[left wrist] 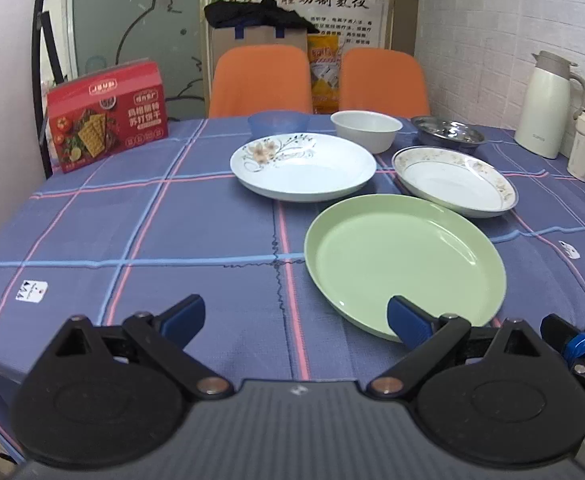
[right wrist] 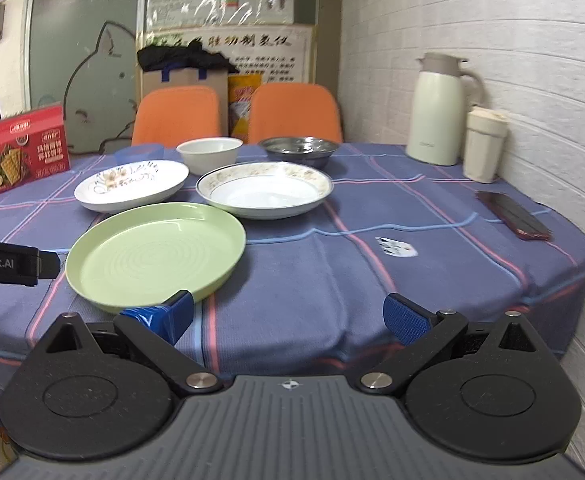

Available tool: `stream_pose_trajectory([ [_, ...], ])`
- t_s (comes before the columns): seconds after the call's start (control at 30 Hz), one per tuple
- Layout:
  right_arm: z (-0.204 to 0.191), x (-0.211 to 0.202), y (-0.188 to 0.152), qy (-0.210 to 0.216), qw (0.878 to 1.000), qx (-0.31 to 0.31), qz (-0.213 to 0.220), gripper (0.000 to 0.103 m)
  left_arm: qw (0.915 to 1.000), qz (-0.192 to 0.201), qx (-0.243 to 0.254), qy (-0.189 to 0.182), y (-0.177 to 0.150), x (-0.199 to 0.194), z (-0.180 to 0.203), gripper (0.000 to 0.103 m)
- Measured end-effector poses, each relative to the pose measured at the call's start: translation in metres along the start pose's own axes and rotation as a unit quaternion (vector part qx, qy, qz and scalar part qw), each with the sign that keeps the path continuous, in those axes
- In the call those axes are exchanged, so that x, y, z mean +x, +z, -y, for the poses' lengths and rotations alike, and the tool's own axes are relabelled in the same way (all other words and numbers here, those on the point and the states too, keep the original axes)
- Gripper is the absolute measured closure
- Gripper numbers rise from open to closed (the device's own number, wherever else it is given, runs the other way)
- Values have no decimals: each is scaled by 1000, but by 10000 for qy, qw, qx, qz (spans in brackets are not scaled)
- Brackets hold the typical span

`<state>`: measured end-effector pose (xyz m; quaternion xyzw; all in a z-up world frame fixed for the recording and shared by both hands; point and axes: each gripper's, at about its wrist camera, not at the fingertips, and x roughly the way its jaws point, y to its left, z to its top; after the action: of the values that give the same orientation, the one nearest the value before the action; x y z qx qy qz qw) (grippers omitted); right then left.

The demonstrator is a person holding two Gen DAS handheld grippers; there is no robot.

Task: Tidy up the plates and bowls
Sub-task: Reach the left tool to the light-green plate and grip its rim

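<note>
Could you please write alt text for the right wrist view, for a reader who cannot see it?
An open right hand-held gripper hovers at the near edge of a blue checked tablecloth, its left finger beside a round pale green plate. Behind lie two white patterned plates, then a blue, a white and a steel bowl. A cream thermos jug stands by the wall.

The blue bowl [left wrist: 278, 123] sits half hidden behind the floral plate [left wrist: 302, 166] at its 12 o'clock. In the right wrist view the cracker box [right wrist: 24, 148] is cut by the frame at 9 o'clock. Poster text [right wrist: 228, 54] is too small to read.
</note>
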<state>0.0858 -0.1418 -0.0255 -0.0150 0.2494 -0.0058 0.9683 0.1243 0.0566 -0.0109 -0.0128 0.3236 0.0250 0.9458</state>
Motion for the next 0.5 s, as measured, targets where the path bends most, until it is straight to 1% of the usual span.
stream_pose_trajectory([
  [0.17,-7,46,22,90,9994,-31,-334,14,9987,-431,-195,-181,19,42,-11,7],
  [0.3,-10,78,33,239,9976,-2,-648,14,9956,-740,-212,-531,30,72,-10,7],
  [0.4,-14,95,35,392,9956,-95,-842,14,9943,-853,-201,-609,32,88,-9,7],
  [0.47,-18,104,34,477,9938,-188,-987,14,9948,-803,-181,-607,33,93,-9,7],
  [0.5,-18,105,34,568,9937,-151,-959,14,9945,-817,-143,-634,34,94,-9,7],
])
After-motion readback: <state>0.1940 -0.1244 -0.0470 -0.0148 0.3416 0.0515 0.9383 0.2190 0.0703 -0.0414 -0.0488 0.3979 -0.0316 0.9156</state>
